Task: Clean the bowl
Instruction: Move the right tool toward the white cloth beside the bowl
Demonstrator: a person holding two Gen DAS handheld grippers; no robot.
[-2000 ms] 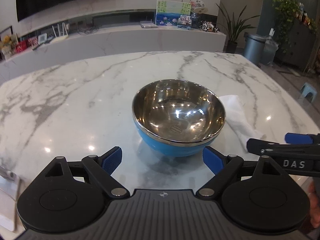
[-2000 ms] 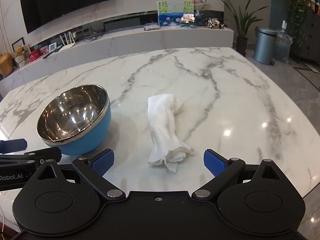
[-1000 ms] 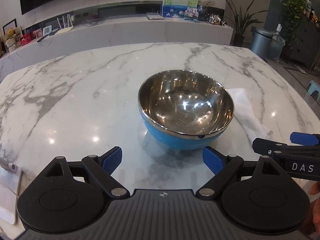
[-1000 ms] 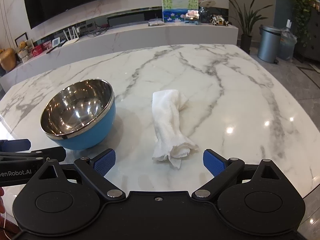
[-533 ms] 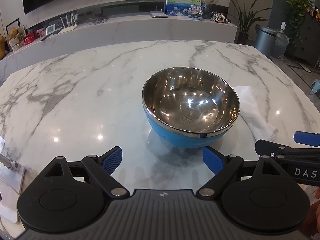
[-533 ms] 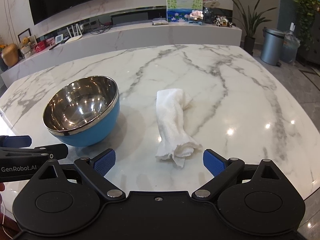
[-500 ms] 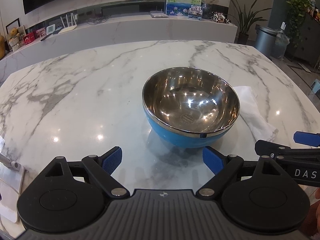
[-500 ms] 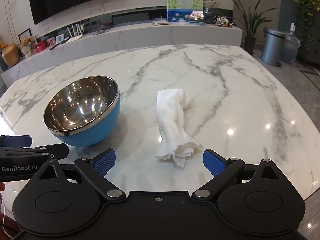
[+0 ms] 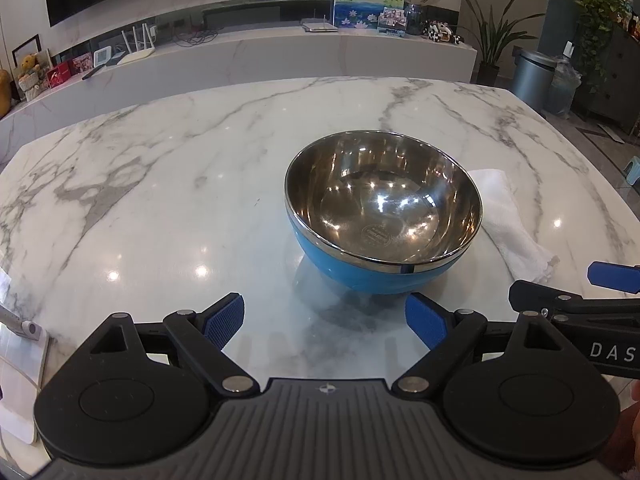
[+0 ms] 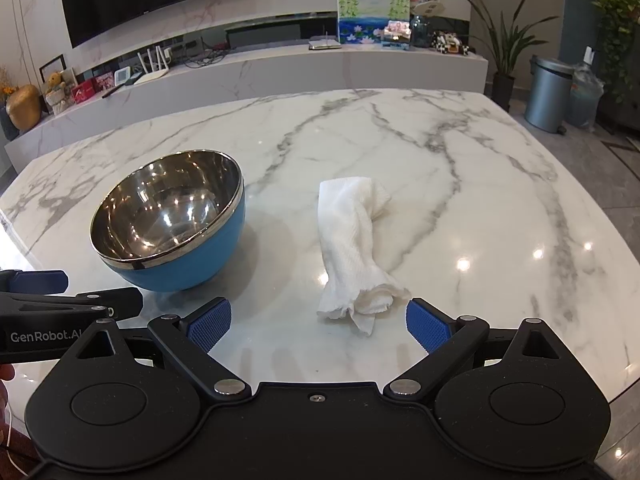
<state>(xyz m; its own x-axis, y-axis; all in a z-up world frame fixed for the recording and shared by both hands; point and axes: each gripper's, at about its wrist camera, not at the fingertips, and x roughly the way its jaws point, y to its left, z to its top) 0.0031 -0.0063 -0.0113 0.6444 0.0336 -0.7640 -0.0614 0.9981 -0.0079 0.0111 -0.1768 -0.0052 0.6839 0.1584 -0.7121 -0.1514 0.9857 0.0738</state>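
Observation:
A blue bowl with a shiny steel inside stands upright on the white marble table; it also shows in the right wrist view. A crumpled white towel lies to its right, partly hidden behind the bowl in the left wrist view. My left gripper is open and empty, just short of the bowl's near side. My right gripper is open and empty, its fingers either side of the towel's near end.
A flat white object lies at the table's near left edge. The table's right edge drops to the floor, with a bin beyond. A long marble counter with clutter runs behind the table.
Both grippers have drifted a little left and back, so the bowl and towel sit further right in view. Bowl and towel have not moved on the table. Both jaws stay open.

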